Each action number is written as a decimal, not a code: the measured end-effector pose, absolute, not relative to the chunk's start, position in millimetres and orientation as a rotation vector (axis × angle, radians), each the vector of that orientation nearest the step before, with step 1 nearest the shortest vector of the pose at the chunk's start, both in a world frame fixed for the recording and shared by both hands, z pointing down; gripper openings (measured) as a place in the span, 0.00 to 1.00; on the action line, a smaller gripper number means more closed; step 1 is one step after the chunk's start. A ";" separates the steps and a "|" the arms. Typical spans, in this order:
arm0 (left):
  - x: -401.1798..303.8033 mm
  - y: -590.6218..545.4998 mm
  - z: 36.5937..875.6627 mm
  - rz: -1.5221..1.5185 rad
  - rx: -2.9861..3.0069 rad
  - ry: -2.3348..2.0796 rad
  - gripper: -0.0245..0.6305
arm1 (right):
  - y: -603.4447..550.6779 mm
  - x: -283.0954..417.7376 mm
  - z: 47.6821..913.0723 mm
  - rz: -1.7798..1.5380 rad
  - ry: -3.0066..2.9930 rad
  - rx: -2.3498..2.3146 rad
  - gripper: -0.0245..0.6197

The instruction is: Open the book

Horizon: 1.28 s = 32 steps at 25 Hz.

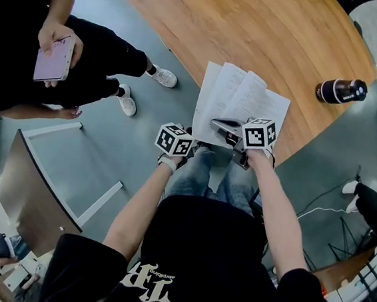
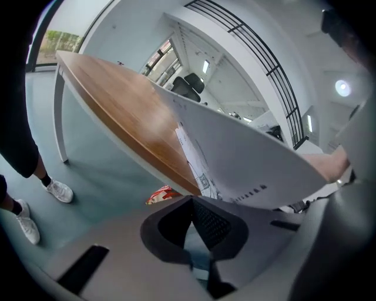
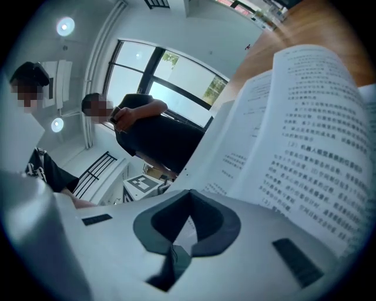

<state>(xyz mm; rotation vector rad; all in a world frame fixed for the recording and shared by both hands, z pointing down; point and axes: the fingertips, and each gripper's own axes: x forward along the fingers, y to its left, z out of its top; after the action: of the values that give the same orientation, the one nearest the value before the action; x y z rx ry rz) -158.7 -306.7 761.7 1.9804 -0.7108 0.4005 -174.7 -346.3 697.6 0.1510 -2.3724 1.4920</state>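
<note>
Both forearms fwd, L gripper (image 2: 191, 200) & R gripper (image 3: 188, 193) side by side, jaws pinched together.

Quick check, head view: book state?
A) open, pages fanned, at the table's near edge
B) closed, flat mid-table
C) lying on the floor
A: the book is open at the near edge of the table, with several white pages spread apart. Printed text is readable in the right gripper view.

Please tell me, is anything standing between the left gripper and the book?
Nothing visible does. In the left gripper view, the book hangs just beyond the left gripper, whose jaws stand together and empty, and no object lies between them. The wooden table is behind the book.
</note>
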 end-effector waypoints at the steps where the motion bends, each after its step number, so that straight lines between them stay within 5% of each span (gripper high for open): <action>1: -163.3 -304.9 766.4 0.407 1.967 -0.713 0.05 | -346.9 -180.1 698.0 1.490 -2.368 0.140 0.02; 21: -237.7 -287.7 738.1 0.895 1.914 -0.952 0.05 | -387.9 -217.5 683.4 1.722 -2.545 0.078 0.02; 26: -282.3 -293.0 726.2 0.648 1.769 -1.173 0.05 | -399.3 -210.0 681.7 1.788 -2.574 0.112 0.02; 32: -163.6 -316.4 710.5 0.627 2.113 -0.825 0.05 | -397.7 -203.1 681.1 1.746 -2.576 0.120 0.02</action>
<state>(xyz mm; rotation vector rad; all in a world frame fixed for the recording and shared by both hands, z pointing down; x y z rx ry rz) -163.6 -316.4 710.5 2.1129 -0.8254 0.6267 -203.1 -397.7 681.1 0.1200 -2.5763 1.7462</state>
